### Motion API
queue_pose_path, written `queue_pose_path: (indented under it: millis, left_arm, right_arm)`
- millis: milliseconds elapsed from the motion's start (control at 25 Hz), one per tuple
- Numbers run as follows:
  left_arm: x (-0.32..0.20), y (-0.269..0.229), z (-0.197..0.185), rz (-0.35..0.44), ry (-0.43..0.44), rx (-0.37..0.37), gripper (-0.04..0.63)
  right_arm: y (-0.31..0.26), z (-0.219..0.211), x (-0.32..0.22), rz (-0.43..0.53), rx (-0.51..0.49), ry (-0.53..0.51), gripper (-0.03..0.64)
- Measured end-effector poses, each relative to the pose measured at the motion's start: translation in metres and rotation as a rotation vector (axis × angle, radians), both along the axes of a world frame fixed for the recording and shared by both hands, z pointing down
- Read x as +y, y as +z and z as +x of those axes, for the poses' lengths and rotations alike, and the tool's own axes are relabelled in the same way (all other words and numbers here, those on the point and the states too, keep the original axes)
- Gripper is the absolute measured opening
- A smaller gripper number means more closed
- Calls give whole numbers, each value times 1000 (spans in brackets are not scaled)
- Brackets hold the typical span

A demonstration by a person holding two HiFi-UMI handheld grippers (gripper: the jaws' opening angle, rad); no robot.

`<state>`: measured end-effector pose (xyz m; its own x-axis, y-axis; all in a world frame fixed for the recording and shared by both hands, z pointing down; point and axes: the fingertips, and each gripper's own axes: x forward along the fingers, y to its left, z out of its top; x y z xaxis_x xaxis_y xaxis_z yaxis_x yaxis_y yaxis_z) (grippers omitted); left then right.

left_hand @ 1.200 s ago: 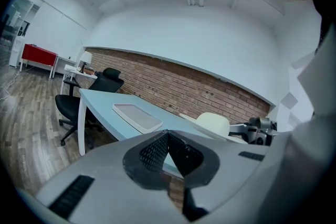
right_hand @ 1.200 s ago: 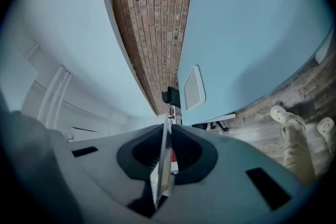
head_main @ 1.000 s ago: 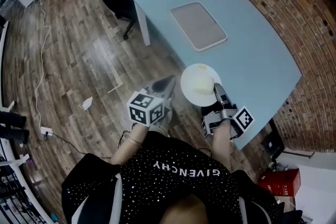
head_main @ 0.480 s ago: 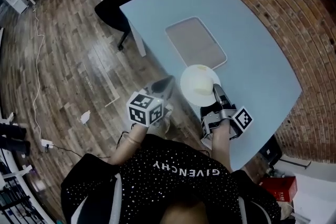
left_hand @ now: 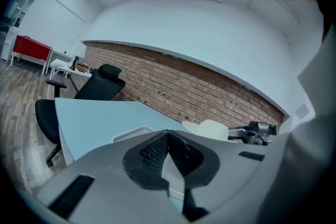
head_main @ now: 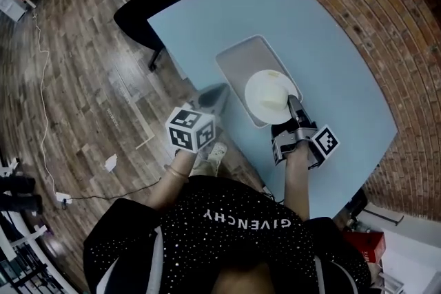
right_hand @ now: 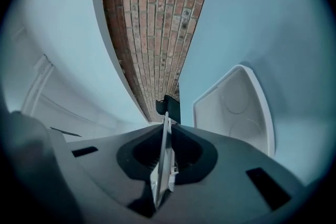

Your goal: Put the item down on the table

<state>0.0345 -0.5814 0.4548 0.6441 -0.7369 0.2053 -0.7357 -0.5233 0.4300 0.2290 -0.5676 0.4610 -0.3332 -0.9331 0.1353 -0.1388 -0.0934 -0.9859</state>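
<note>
The person stands at the near edge of the light blue table (head_main: 331, 45), a gripper in each hand. The right gripper (head_main: 292, 102) reaches out over the tabletop with its jaws pinching the near rim of a round white plate (head_main: 269, 93). In the right gripper view the rim shows as a thin pale strip clamped edge-on between the two pads. From overhead the plate sits over the near right part of a shallow grey rectangular tray (head_main: 241, 62) with rounded corners, which lies flat on the table. Whether the plate rests on the tray or hangs just above it I can't make out from any angle. The left gripper (head_main: 219, 91) is held lower and to the left, off the table's near corner and over the wooden floor (head_main: 83, 79). Its jaws are pressed together with nothing between them, and they point toward the tray and plate. A black office chair (head_main: 148, 0) stands at the far left end of the table. A brick wall (head_main: 358, 3) runs along the table's far side. A thin white cable (head_main: 41, 65) trails across the floorboards, well away from the table.
</note>
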Motion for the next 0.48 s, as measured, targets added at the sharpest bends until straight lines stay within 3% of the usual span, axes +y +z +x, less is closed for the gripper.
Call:
queue_pose_path:
  millis: [480]
  left_arm:
    - [-102,45,7,-13,5,-2,11]
  right_arm:
    - [81,-5,-120,-82,120,2,38]
